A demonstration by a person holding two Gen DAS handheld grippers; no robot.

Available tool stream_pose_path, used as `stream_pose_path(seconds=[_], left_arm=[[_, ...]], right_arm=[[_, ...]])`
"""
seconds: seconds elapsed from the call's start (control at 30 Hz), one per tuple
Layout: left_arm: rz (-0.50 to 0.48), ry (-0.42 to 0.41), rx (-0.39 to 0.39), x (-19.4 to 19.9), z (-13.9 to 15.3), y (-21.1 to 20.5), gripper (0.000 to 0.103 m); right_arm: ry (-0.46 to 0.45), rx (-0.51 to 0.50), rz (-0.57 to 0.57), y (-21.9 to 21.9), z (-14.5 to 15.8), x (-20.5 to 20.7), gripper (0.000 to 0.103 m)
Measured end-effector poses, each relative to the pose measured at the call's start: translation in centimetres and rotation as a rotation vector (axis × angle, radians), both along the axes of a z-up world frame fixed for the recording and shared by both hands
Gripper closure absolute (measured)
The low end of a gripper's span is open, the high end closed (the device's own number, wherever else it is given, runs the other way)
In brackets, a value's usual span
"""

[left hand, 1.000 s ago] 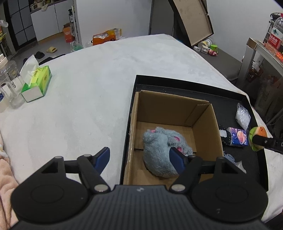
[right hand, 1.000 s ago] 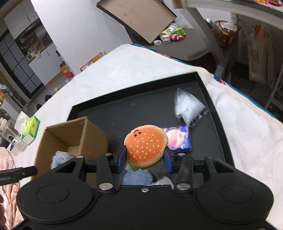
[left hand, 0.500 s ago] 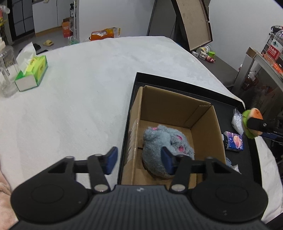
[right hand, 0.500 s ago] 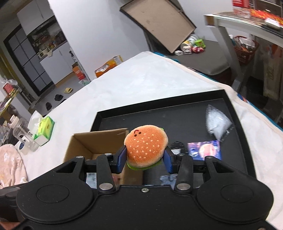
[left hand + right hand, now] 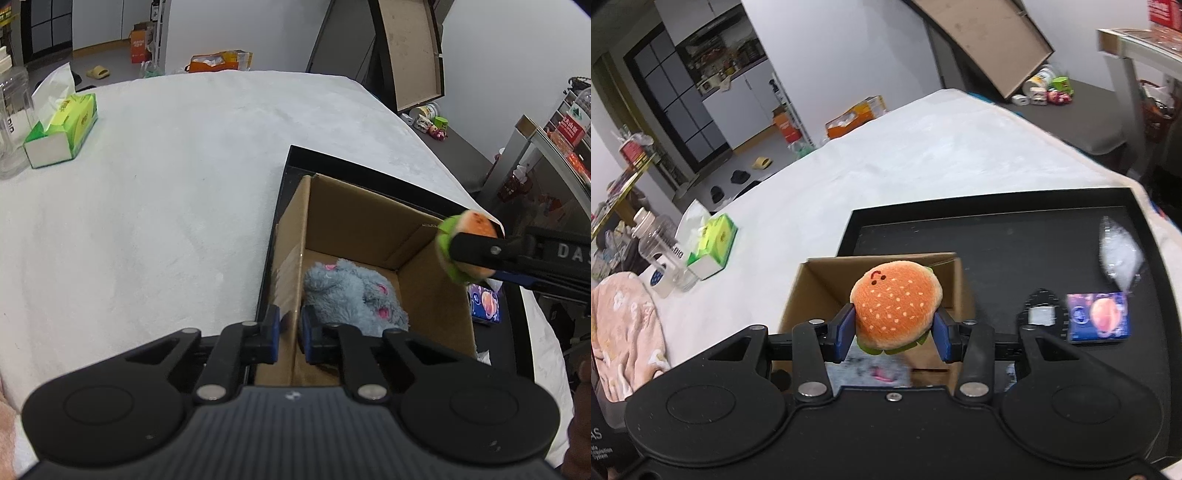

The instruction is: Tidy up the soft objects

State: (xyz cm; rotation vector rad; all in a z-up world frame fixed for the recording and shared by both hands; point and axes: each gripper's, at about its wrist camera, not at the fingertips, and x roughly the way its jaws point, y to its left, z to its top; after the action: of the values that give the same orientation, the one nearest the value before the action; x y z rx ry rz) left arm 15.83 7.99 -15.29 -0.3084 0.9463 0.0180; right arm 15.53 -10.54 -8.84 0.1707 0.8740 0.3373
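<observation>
An open cardboard box stands at the left end of a black tray. A grey plush toy lies inside it. My left gripper is shut on the box's near left wall, one finger inside and one outside. My right gripper is shut on a plush hamburger and holds it above the box's right side. The hamburger also shows in the left wrist view, over the box's right wall.
On the tray right of the box lie a blue packet, a clear plastic bag and a small black item. A green tissue box and a clear bottle stand on the white table at the left. A pink cloth lies nearby.
My left gripper has closed onto the box's left wall. My right gripper has carried the hamburger left, from over the tray to above the box.
</observation>
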Motion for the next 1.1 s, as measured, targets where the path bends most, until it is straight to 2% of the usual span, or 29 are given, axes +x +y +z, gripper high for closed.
stream_pose_path(seconds=[0.37,0.43,0.5,0.77,1.1], left_arm=[[0.011,0.005,-0.040,0.0,-0.3,0.8,0.093],[0.011,0.005,-0.039,0.0,-0.3,0.8,0.093],[0.014,0.006,-0.038,0.0,-0.3,0.8,0.093],[0.002,-0.012,-0.003,-0.4,0.1,0.4,0.093],[-0.006,-0.015,0.043,-0.4,0.8,-0.1,0.088]], right_arm=[[0.015,0.026,0.051,3.9,-0.2,1.0,0.059],[0.002,0.052,0.069,4.5,-0.2,1.1,0.047],[0.008,0.059,0.073,4.9,-0.5,1.5,0.042],[0.041,0.039,0.062,4.1,-0.9,1.1,0.042],[0.018,0.013,0.057,1.4,0.3,-0.3,0.041]])
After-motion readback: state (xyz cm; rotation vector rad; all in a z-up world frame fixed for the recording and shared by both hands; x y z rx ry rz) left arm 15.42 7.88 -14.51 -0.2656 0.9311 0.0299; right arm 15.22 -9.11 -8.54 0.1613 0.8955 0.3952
